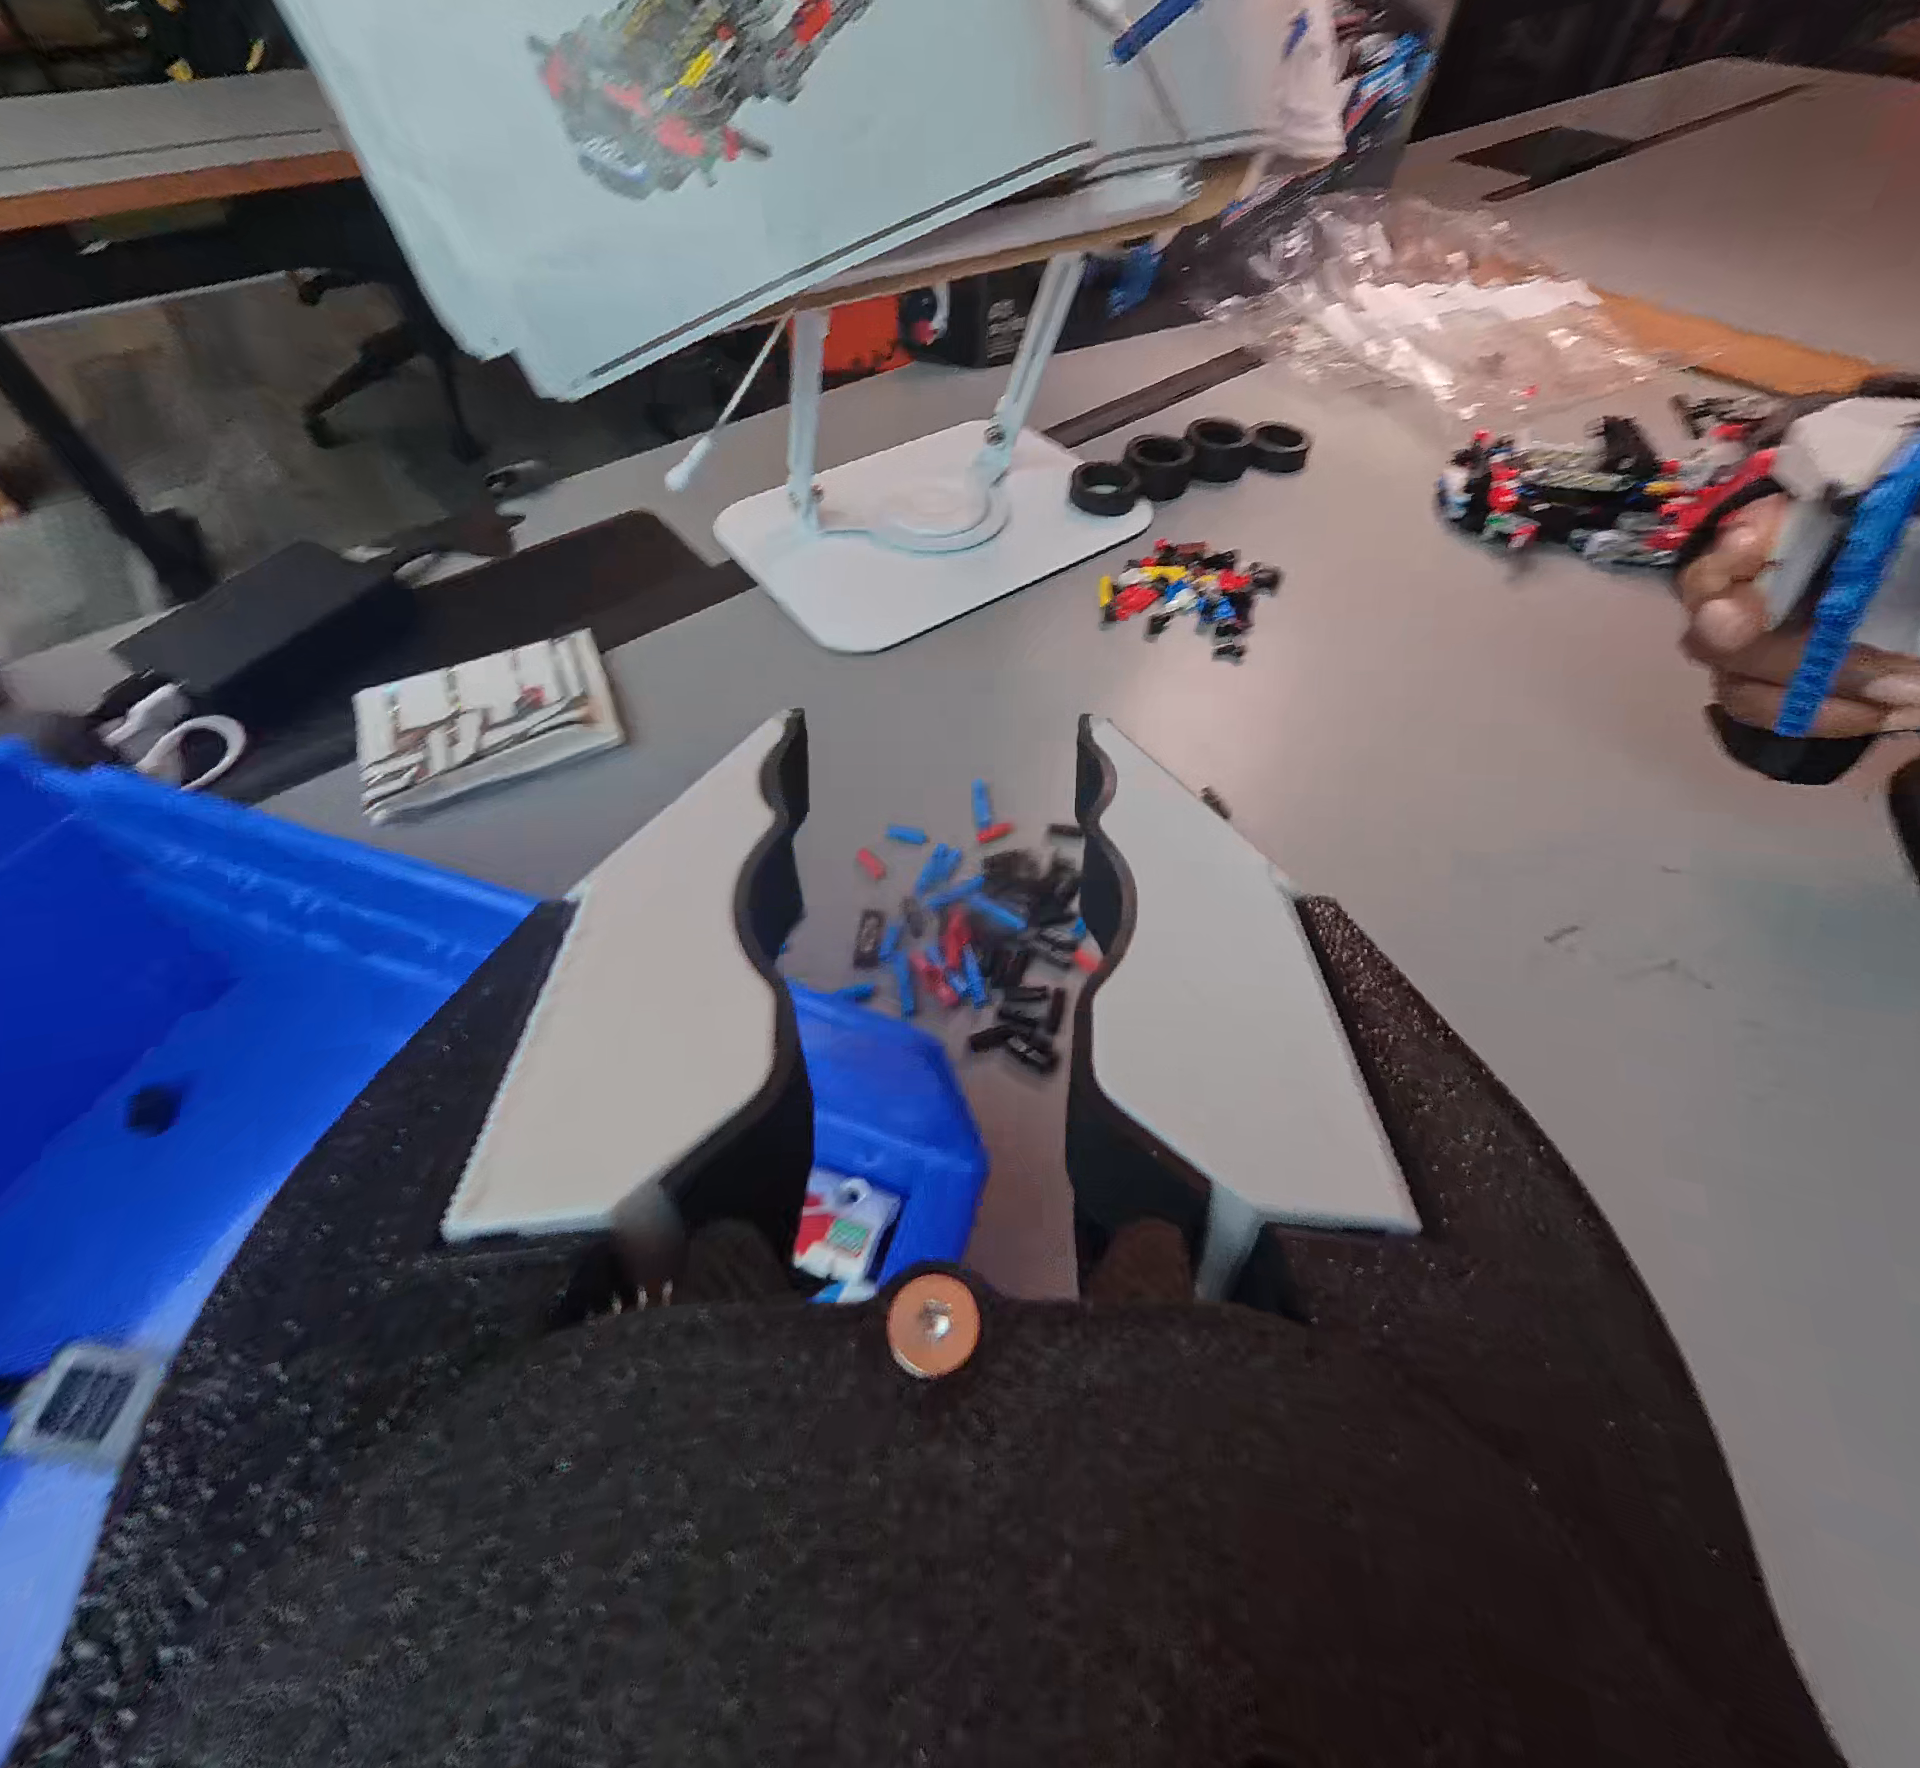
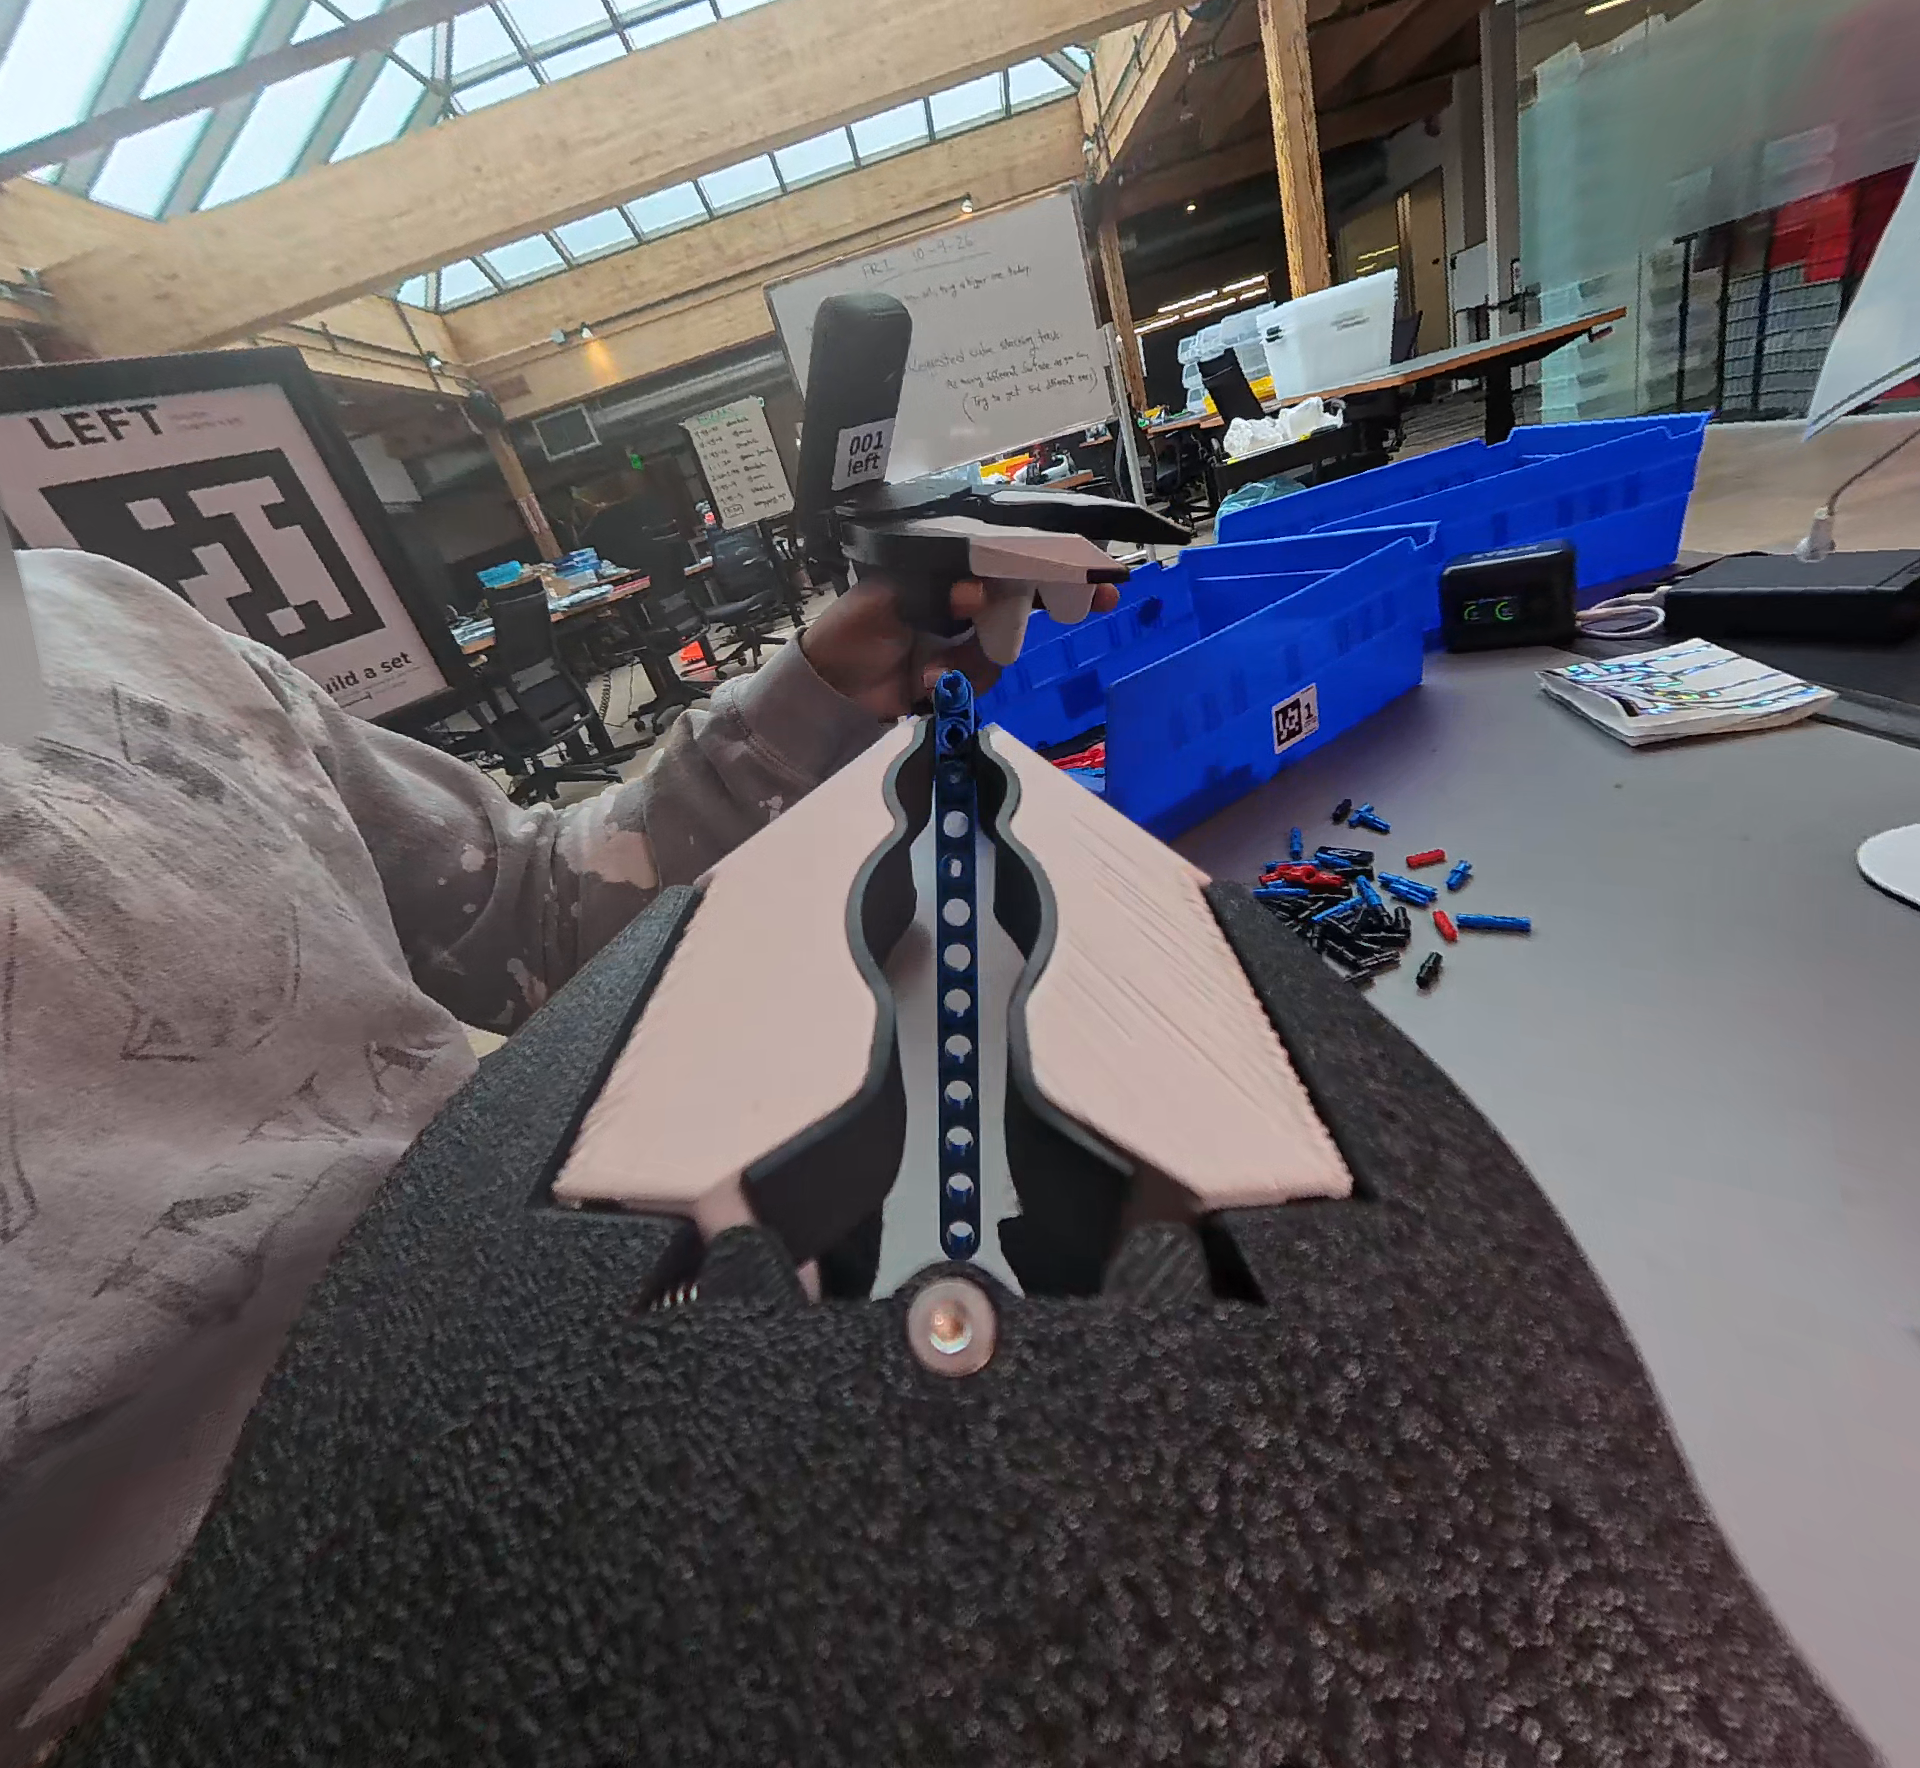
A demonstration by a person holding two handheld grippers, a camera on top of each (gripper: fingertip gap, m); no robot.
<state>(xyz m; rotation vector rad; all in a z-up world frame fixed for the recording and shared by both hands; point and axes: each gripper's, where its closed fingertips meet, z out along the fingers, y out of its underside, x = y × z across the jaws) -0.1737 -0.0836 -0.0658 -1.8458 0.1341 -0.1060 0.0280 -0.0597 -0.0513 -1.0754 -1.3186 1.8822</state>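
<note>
Blue and long, a toy beam with a row of holes (image 2: 956,991) is squeezed between the two fingers of the right gripper (image 2: 951,742), and it runs all the way down the slot between them, so it sits straight and cannot wobble. Its tip pokes out just past the fingertips, up in the air, well above the table (image 2: 1558,1147). The left gripper (image 1: 940,752) has its fingers apart with nothing between them, and it hangs over a little pile of blue, black and red pegs (image 1: 971,929) lying loose on the grey top, spread flat so each one is easy to see. Just beside that pile, toward the near left corner of the table, stands a blue bin (image 1: 208,970) with its open top up. Farther back a white stand (image 1: 914,534) holds a big picture book of building steps (image 1: 727,56) tilted up so it can be looked at. Near the stand's foot sit four black tyres (image 1: 1195,461) in a row and a second small heap of mixed bits (image 1: 1184,591). Toward the far right edge rests a half-built toy car (image 1: 1569,503), with crinkly clear bags (image 1: 1455,305) behind it. A small folded booklet (image 1: 488,721) lies flat past the bin.
</note>
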